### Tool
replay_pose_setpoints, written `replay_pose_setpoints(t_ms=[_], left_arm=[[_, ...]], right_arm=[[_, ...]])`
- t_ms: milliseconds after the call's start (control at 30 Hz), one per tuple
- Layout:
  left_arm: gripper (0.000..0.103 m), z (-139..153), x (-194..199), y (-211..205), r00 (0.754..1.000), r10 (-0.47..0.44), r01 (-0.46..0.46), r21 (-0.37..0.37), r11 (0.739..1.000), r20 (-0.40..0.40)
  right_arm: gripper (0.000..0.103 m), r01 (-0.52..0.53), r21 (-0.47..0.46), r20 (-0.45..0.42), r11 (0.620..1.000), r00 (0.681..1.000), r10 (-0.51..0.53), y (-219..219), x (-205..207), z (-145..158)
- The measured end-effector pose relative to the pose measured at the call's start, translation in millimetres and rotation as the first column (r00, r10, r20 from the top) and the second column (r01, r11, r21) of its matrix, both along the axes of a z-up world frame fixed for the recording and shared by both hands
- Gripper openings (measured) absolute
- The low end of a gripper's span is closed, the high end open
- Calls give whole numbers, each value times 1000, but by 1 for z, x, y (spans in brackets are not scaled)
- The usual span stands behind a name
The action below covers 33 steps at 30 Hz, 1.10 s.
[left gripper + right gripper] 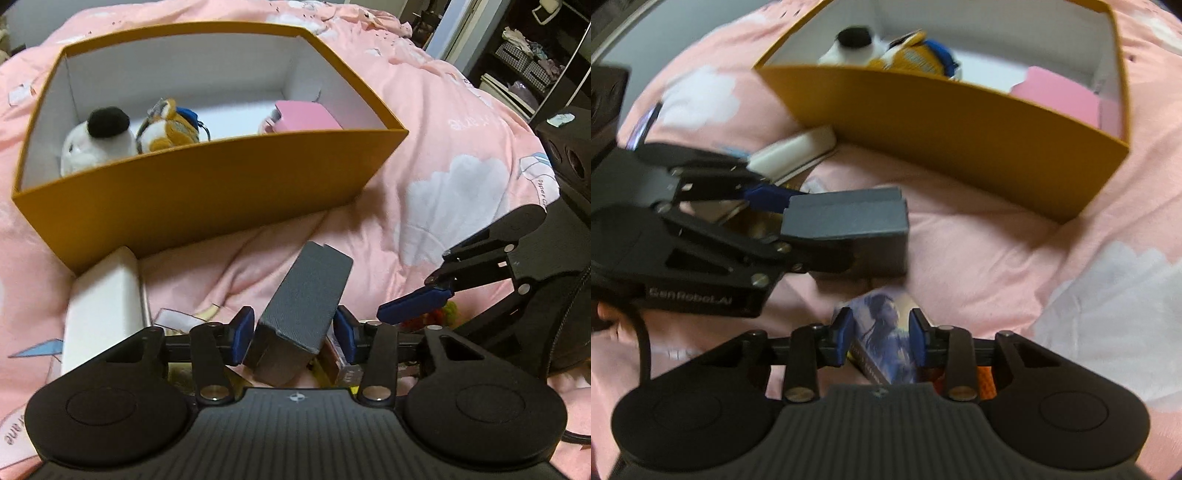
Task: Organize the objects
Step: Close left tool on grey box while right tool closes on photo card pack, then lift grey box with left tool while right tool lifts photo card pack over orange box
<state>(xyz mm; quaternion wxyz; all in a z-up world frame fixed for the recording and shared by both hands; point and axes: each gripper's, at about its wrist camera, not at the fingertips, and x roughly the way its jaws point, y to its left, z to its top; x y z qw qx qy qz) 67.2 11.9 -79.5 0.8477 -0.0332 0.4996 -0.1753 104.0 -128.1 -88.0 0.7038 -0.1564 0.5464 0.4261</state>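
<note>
An open orange box (pixel 221 177) (pixel 942 122) lies on the bed. Inside it are a white plush with a black pompom (pixel 99 144), a tiger plush (pixel 166 129) and a pink item (pixel 303 118). A grey box (pixel 306 295) (pixel 849 218) lies tilted in front of it. Its near end sits between the blue pads of my left gripper (pixel 294 332), with a thin gap on the right side. My right gripper (pixel 881 332) stands narrowly open over a small picture-printed box (pixel 882 317), which reaches behind both pads.
A white case (pixel 103 306) (pixel 798 147) leans by the orange box's near left corner. Red and yellow-green fuzzy bits (pixel 443 312) lie under the right gripper's finger (pixel 413 306). The pink cloud-print quilt (pixel 443 184) covers the bed. Dark shelves with baskets (pixel 524 59) stand at the far right.
</note>
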Motion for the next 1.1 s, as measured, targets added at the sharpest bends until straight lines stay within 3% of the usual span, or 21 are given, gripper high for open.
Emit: replay_pose_setpoints(t_ms=[133,267,300,367,567,700,733,867,1100], left_arm=[[47,8,-5,5,999,32,-31,-13,999,29],[44,16,-9,13,997,75,-74,-31,997,26],[43,17,-9,15,996,83,-82,-41,996,18],[43,18,-9,20,994,105,-104,-63,993,3],[43,20,-8,29,988,154,-155,-106,982,-19],[42,19,-8,30,987,161,-162,-107,981,-20],[42,19,-8,30,987,162,-163,-108,981,-20],[42,20,-8,32,985,168,-170,-118,978,-26],[42,15,-1,31,980,192,-196,-99,976,-49]], right_arm=[[44,-105,-49,6,993,994,105,10,-8,-2],[44,-166,-107,11,980,986,168,21,-14,-9],[44,-172,-127,15,977,984,176,22,-13,-12],[54,-182,-166,18,969,982,187,26,-13,-18],[68,-191,-178,12,965,980,196,30,-11,-30],[69,-185,-168,20,968,981,191,32,-9,-35],[68,-177,-163,15,970,983,182,30,-7,-35],[43,-154,-116,4,981,988,156,21,-1,-22],[30,-56,-75,63,996,996,61,4,20,0]])
